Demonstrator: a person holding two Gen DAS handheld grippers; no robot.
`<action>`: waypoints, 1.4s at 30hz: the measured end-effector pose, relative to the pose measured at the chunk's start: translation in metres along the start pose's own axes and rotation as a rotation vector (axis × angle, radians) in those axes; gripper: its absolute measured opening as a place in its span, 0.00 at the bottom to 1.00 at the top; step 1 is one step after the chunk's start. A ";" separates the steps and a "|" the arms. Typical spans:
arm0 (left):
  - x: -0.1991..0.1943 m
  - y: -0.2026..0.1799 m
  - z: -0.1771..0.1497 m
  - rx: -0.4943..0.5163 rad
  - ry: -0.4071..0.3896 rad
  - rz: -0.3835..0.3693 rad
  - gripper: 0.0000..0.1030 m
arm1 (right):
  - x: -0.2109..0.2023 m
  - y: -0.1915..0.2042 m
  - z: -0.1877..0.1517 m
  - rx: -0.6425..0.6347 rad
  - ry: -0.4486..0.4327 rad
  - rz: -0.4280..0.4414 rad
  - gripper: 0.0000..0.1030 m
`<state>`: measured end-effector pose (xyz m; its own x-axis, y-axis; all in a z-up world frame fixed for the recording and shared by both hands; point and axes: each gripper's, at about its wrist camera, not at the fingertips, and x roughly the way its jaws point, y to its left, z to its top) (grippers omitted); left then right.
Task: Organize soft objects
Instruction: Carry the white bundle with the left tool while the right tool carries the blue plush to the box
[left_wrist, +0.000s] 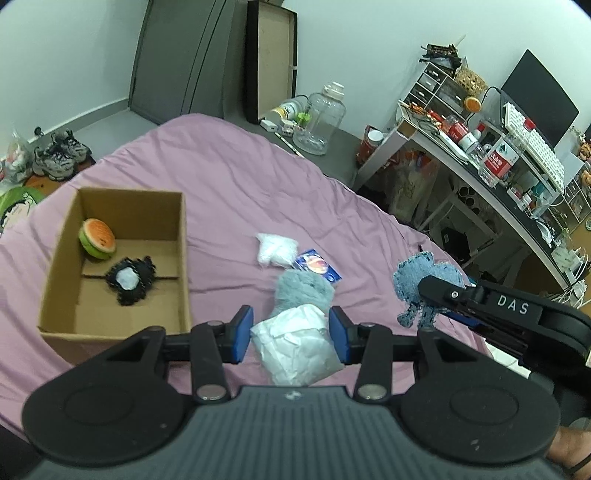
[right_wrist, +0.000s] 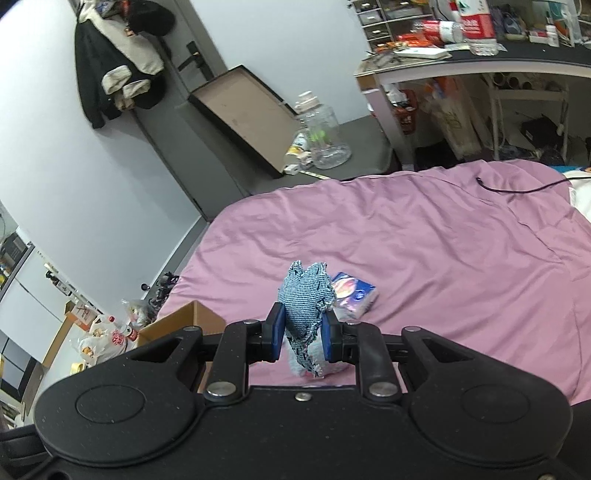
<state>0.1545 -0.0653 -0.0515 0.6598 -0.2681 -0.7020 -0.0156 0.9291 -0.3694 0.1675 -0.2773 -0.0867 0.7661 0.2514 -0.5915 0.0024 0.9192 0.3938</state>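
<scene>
Both grippers are loaded, so the step in hand looks like carrying soft items to the cardboard box (left_wrist: 110, 266) at the left of the left-wrist frame, which already holds a burger-shaped plush (left_wrist: 98, 239) and a black piece.

The left gripper (left_wrist: 291, 334) pinches a crinkled white packet (left_wrist: 299, 347) at bottom centre, apparently lifted off the purple bedspread (left_wrist: 221, 177).

The right gripper (right_wrist: 303, 334) is pressed tight on a frayed blue denim pouch (right_wrist: 306, 295).

Next, each must swing over the box and let go.
</scene>
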 end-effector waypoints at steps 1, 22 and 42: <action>-0.001 0.003 0.001 0.003 -0.002 0.003 0.42 | 0.000 0.003 -0.001 0.001 0.001 0.004 0.20; -0.018 0.077 0.023 0.008 -0.028 0.027 0.42 | 0.017 0.090 -0.024 -0.093 -0.008 0.030 0.20; 0.011 0.149 0.039 -0.061 0.035 0.057 0.42 | 0.066 0.146 -0.051 -0.155 0.058 0.067 0.20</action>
<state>0.1891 0.0803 -0.0907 0.6298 -0.2253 -0.7434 -0.0983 0.9262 -0.3640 0.1857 -0.1116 -0.1037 0.7226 0.3272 -0.6090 -0.1501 0.9342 0.3238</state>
